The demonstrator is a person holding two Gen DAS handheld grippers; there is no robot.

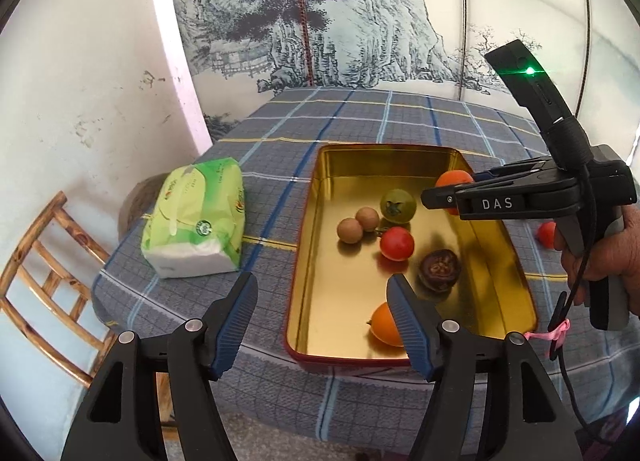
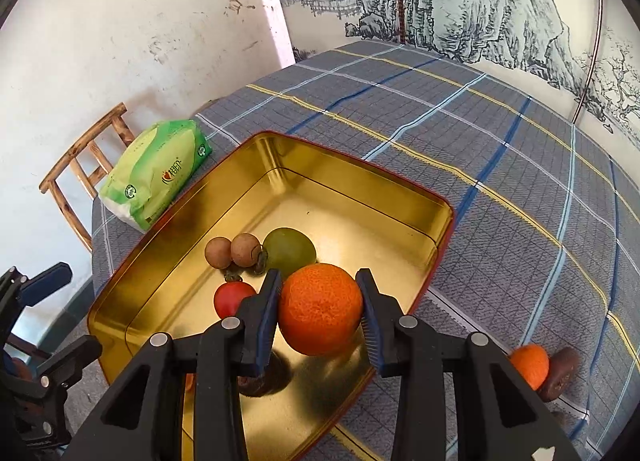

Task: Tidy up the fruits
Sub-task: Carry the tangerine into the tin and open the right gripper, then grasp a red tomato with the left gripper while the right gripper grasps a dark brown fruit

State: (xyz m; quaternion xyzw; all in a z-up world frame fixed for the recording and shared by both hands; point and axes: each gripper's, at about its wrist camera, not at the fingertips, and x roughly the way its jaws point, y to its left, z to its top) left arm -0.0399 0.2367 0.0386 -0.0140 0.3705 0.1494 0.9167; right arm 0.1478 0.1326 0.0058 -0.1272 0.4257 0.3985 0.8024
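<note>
A gold metal tray (image 1: 320,189) (image 2: 360,181) lies on the checked tablecloth. It holds two brown longans (image 1: 358,224) (image 2: 232,250), a green fruit (image 1: 398,203) (image 2: 289,249), a red tomato (image 1: 397,243) (image 2: 232,298), a dark wrinkled fruit (image 1: 439,270) and a small orange fruit (image 1: 385,325). My right gripper (image 2: 320,311) (image 1: 430,197) is shut on an orange mandarin (image 2: 320,309) (image 1: 452,180), held above the tray's right side. My left gripper (image 1: 322,309) is open and empty over the tray's near left edge.
A green tissue pack (image 1: 196,217) (image 2: 154,177) lies left of the tray. A wooden chair (image 1: 44,285) stands off the table's left edge. On the cloth right of the tray lie another mandarin (image 2: 530,365), a dark fruit (image 2: 562,373) and a red fruit (image 1: 546,234).
</note>
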